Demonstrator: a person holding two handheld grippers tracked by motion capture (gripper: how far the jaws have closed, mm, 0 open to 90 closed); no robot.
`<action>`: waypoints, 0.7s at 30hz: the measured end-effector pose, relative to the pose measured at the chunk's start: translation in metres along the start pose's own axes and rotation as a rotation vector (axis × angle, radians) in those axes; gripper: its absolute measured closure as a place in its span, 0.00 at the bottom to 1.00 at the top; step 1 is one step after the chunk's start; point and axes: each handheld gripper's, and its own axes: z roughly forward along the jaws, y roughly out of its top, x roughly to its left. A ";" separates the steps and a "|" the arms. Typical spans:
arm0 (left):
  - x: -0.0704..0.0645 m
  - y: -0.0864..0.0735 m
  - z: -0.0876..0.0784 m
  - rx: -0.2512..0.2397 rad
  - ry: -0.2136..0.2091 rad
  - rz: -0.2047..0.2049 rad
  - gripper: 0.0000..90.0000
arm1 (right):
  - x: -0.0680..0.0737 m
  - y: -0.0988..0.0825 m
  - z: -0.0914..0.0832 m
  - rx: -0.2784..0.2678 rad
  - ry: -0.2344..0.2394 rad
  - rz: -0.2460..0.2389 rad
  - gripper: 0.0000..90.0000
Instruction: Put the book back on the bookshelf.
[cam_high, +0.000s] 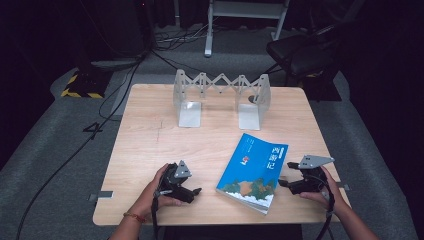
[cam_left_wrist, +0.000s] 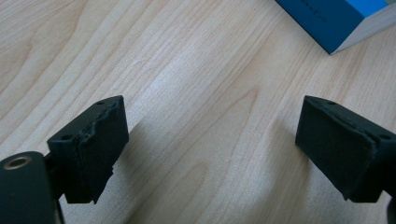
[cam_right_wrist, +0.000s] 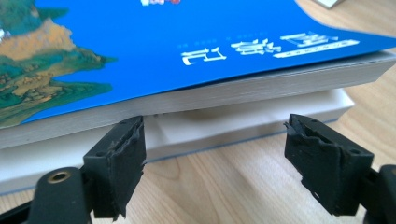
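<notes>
Your left tool (cam_high: 192, 191) sits low over the near-left part of the bench (cam_high: 150, 145), held in your left hand (cam_high: 155, 192); jaws spread wide apart, nothing between them but bare wood grain. Just to its right, a blue book (cam_high: 252, 170) lies flat on the near-centre bench, cover up, white title characters and a landscape picture showing, set at a slant. At the far side, a silver folding book rack (cam_high: 222, 97) stands upright, its two end plates well apart. Your right tool (cam_high: 285, 174), in your right hand (cam_high: 325, 192), faces the book's right edge; jaws apart, close to the page block (cam_right_wrist: 261, 88), cover edge slightly lifted above the pages.
</notes>
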 end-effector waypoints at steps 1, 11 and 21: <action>-0.001 0.001 0.000 0.005 -0.001 0.000 0.13 | 0.000 0.001 0.000 -0.005 0.001 -0.001 0.23; -0.019 0.022 -0.009 -0.070 -0.084 0.017 0.18 | 0.002 0.014 -0.003 -0.027 -0.002 0.006 0.23; -0.070 0.058 0.011 -0.092 -0.158 0.146 0.23 | 0.005 0.030 -0.004 -0.055 -0.017 0.016 0.22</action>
